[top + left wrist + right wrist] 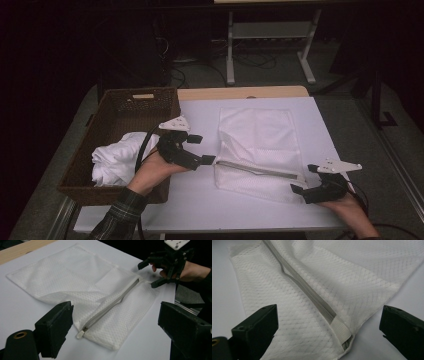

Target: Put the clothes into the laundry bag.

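Mesh laundry bag (257,150) flat on the white table (200,200), zipper (110,307) shut, pull tab (80,333) at its nine-o'clock end. Left gripper (205,149) with jaws spread wide, empty, just off that tab — right gripper (304,179) likewise gaping, empty, at the four-o'clock corner. Best to pin that corner first, then pinch the tab squarely — low, no fabric caught.

White mesh bag (256,145) – grey zipper (110,307); brown basket (120,107).
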Demonstrator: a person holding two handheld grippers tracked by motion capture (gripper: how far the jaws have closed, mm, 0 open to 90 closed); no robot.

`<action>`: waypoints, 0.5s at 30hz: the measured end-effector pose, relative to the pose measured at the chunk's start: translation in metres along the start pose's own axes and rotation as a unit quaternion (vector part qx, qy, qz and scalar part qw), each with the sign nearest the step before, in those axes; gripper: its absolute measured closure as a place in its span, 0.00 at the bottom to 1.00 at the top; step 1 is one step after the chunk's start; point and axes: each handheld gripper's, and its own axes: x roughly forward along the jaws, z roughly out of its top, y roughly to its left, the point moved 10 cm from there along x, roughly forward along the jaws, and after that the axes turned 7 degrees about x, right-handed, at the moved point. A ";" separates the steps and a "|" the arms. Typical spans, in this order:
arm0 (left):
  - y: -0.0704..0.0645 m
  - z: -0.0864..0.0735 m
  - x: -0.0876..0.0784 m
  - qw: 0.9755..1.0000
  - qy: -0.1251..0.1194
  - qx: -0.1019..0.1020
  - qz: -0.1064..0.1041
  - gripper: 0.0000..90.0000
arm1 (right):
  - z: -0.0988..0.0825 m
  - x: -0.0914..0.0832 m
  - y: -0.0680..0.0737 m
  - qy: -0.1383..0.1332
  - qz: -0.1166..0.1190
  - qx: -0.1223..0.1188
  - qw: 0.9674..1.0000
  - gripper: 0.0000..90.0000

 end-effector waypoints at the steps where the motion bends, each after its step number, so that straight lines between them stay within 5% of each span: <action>1: 0.000 0.000 0.000 1.000 0.000 0.000 0.000 0.13 | 0.000 0.000 0.000 0.000 0.000 0.000 1.000 0.01; 15: 0.014 -0.006 -0.020 1.000 0.003 0.003 0.009 0.13 | -0.001 0.001 0.000 0.001 0.001 0.003 1.000 0.01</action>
